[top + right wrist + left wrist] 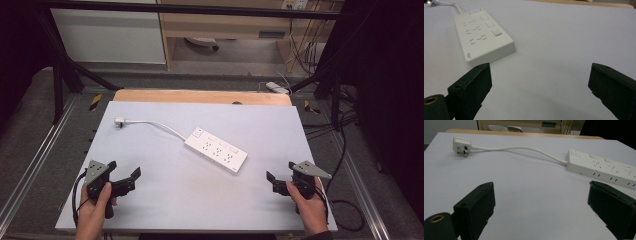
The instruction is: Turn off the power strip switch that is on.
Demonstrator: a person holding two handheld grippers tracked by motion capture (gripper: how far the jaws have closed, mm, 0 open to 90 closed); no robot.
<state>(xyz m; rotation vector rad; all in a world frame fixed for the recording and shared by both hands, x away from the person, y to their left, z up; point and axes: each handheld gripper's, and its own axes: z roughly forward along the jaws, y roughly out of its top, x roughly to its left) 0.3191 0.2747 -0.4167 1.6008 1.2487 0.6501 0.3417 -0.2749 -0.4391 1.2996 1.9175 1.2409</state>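
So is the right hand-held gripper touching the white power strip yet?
Apart. In the high view, bare table separates the right hand-held gripper from the power strip; its jaws stand open, empty.

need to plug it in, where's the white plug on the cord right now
In the high view the white three-pin plug lies at the far left of the grey table top, its white cord running right to the white power strip.

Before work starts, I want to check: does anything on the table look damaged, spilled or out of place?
Nothing stands out. The white power strip lies flat, diagonal on the table, its plug unplugged at the far left. Nothing looks spilled or broken.
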